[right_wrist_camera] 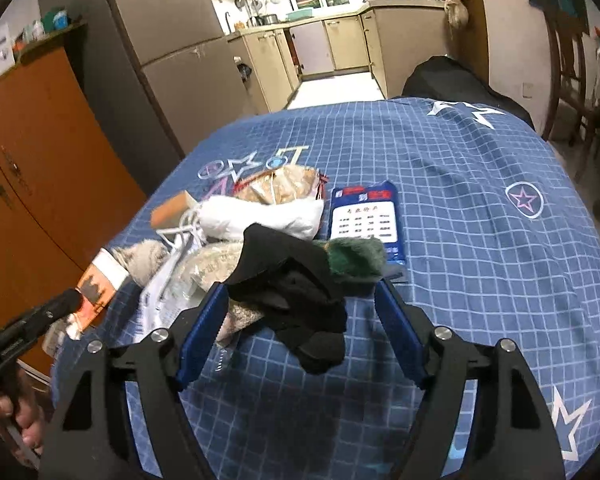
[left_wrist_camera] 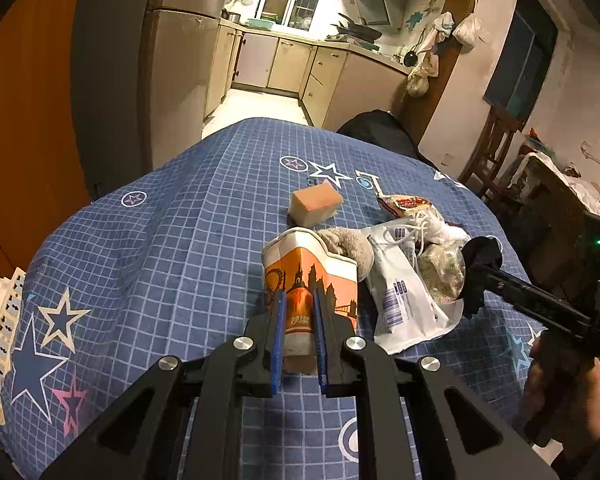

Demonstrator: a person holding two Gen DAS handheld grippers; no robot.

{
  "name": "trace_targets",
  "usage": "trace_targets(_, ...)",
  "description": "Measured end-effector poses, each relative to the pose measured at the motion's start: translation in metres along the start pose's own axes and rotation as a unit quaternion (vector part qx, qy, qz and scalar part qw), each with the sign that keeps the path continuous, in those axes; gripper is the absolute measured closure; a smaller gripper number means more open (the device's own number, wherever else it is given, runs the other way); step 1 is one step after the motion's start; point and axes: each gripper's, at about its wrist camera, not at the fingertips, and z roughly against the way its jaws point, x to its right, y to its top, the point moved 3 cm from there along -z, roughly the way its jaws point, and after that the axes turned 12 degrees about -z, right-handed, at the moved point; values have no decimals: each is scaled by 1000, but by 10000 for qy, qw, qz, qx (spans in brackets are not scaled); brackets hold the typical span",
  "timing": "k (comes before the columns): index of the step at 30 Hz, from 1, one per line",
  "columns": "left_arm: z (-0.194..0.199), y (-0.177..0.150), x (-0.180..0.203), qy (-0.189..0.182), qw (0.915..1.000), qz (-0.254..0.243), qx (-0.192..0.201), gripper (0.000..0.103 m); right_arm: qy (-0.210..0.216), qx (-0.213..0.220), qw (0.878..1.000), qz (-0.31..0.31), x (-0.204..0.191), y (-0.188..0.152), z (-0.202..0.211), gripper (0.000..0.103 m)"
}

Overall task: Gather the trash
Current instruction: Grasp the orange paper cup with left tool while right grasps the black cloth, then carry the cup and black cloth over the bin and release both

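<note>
My left gripper (left_wrist_camera: 299,305) is shut on a crushed orange-and-white paper cup (left_wrist_camera: 312,264), its blue pads pressing the cup's sides above the blue chequered tablecloth (left_wrist_camera: 160,260). To the right of the cup is a trash pile: a grey furry piece (left_wrist_camera: 348,244), a white plastic bag (left_wrist_camera: 404,300), a clear bag of grains (left_wrist_camera: 440,272) and a snack packet (left_wrist_camera: 408,204). My right gripper (right_wrist_camera: 300,290) stands open over the pile's near edge. A black cloth (right_wrist_camera: 292,292) lies between its jaws, against the left finger only. A green furry piece (right_wrist_camera: 352,258) sits just beyond.
An orange-topped sponge (left_wrist_camera: 316,202) lies behind the cup. A blue printed packet (right_wrist_camera: 364,216) lies flat right of the pile. Torn paper (left_wrist_camera: 0,320) hangs at the table's left edge. A dark chair back (right_wrist_camera: 452,76) stands at the far edge, with a fridge (right_wrist_camera: 172,40) and kitchen beyond.
</note>
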Motion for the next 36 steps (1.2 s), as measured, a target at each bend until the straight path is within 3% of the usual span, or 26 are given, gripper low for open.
trace_targets(4, -4, -5, 1, -31, 10000, 17, -27, 89, -206, 39, 9998, 44, -1, -2, -4, 55)
trace_targets(11, 10, -7, 9, -66, 9998, -60, 193, 89, -60, 484, 9987, 180, -6, -15, 46, 63)
trace_targets(19, 57, 7, 39, -105, 9960, -340, 823, 89, -24, 1093, 9933, 380, -21, -21, 114, 63)
trace_targets(29, 101, 42, 119, -646, 9832, -903, 1447, 89, -338, 1733, 9829, 515, -12, -7, 194, 63)
trace_targets(36, 113, 66, 216, -1287, 9674, -1407, 1665, 89, -943, 2044, 9741, 197, 45, 7, 245, 63)
